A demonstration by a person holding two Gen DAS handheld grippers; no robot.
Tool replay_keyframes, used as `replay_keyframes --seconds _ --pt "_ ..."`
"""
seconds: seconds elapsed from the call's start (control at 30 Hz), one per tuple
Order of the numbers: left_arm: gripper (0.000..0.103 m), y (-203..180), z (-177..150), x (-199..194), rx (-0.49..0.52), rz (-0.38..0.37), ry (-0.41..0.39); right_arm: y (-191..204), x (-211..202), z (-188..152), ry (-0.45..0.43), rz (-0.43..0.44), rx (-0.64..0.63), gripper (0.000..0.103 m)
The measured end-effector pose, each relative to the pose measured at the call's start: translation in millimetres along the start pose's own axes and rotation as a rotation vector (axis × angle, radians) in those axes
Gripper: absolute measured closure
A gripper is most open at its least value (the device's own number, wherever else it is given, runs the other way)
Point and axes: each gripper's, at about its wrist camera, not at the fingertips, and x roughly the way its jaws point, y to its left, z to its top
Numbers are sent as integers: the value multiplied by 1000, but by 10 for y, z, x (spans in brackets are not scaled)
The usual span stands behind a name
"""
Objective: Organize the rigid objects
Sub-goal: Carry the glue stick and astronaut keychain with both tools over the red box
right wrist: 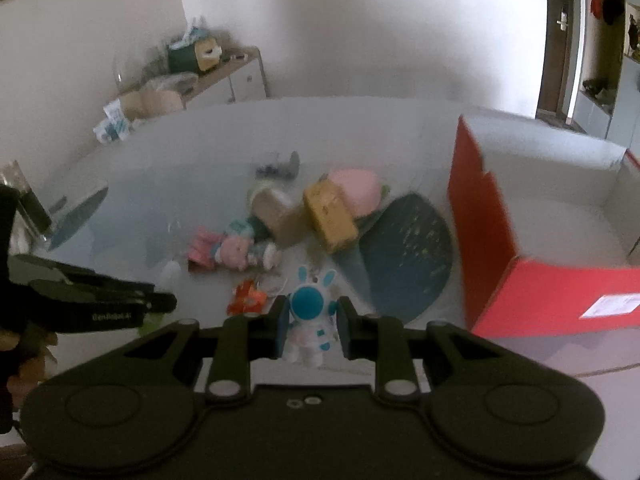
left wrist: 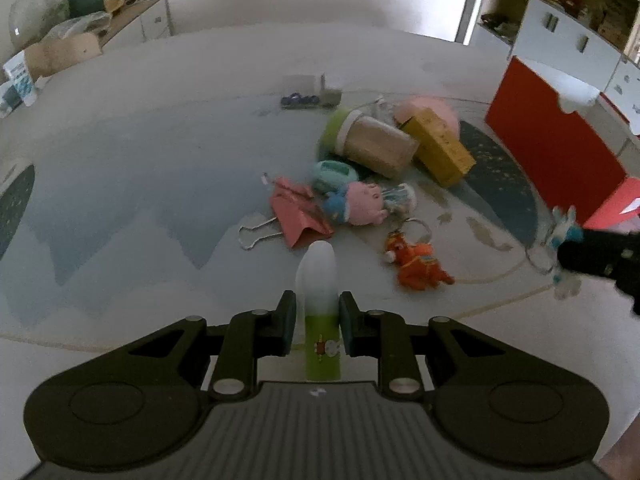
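- The left gripper [left wrist: 317, 322] has its jaws clamped on a green-and-white tube [left wrist: 319, 312], held above the floor mat [left wrist: 120, 184].
- The right gripper [right wrist: 309, 328] has its jaws gripping a blue-and-white rabbit astronaut figure [right wrist: 308, 316].
- Toys lie piled mid-mat: pink pig plush [left wrist: 362, 204], yellow box [left wrist: 440, 146].
- A red box [right wrist: 560, 292] stands open at right.
- A cluttered cabinet [left wrist: 132, 16] lines the far-left wall.

R gripper [right wrist: 310, 330] clamped on blue-white bunny figure [right wrist: 309, 320], off the mat. Red box [right wrist: 520, 292] to right, open. Toy pile [right wrist: 280, 220] behind.
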Motion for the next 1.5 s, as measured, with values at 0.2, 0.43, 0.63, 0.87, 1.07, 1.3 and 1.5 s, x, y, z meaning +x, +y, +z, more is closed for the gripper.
replay_keyframes --seconds 0.2,0.43,0.63,0.87,1.07,1.3,1.5 --pt "80 -93 134 -87 5 -38 -12 -248 -263 218 -41 -5 -4 79" --pt "81 -337 419 -230 30 -96 -33 -673 -461 444 -92 -48 24 79" --pt "81 -727 741 -330 61 -157 -63 -1049 -539 511 -117 -96 36 79" --pt "81 -1247 1149 -523 105 -232 -115 -1542 -555 488 -114 -150 42 79" --pt "81 -1719 1437 -749 163 -295 -172 -1934 -514 456 -97 -179 46 79" --pt "81 -2230 1785 -846 204 -349 -214 -2184 -434 427 -80 -194 28 79" --pt "81 -2683 1891 -532 275 -356 -136 -2398 -326 418 -59 -204 21 79"
